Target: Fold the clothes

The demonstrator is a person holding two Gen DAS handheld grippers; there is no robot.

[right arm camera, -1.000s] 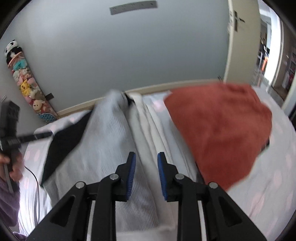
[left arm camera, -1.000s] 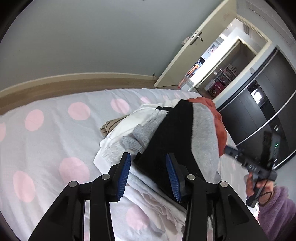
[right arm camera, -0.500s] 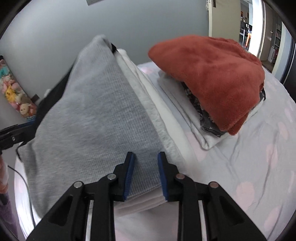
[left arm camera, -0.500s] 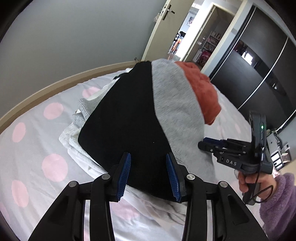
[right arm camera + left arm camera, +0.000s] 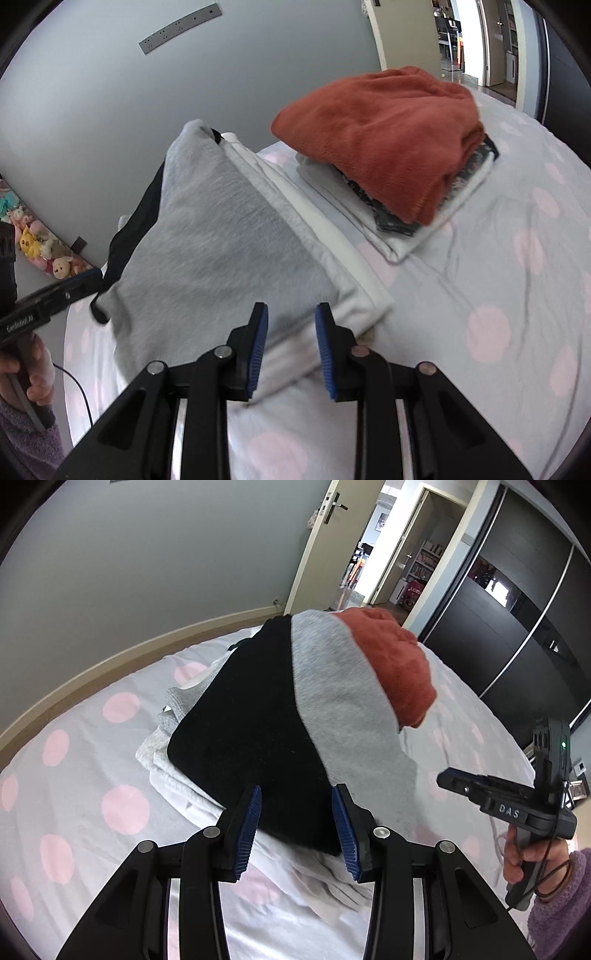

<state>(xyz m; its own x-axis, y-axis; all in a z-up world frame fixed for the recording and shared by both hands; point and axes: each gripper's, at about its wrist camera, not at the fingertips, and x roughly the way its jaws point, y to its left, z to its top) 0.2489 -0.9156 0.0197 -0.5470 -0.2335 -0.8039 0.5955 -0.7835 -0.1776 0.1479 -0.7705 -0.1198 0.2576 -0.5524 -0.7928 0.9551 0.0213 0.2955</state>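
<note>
Grey walls and a bed [image 5: 122, 760] with a pink-dotted sheet fill both views; two stacks of clothes lie on it

**Change since a second ago**
- Both wrist views have swung and closed in on the near stack. In the left view the black-and-grey garment [image 5: 258, 731] was a narrow, crumpled strip a second ago; it is now a flat slab on top of the white layers.
- In the right view the same garment [image 5: 221, 236] has gone from a loose, raised fold to a flat grey panel squared over the white pile [image 5: 332, 236].
- The right gripper [image 5: 290, 347] narrowed slightly; the left gripper [image 5: 295, 827] kept its gap.

**Meaning for the task**
- Judged from its flat lie, this garment looks folded and stacked. The likely remaining work is to square its edges or fetch the next item.

**Finger state**
- Left fingers: moderately apart, empty, with the black edge showing beyond the gap.
- Right fingers: narrow gap, empty, over the near corner of the pile. Whether they touch cloth cannot be told.

**View differences**
- Left view only: the black half in full, crumpled grey knit [image 5: 173, 709] under the stack at its far-left side, dark wardrobe doors [image 5: 517, 627], the open doorway, and the right gripper from the side.
- Right view only: the second stack as separate and well apart, with a rust fleece [image 5: 380, 136] on patterned and white items, and plush toys [image 5: 44, 254] by the wall.
- In the left view the fleece merely seems to join the grey panel
</note>
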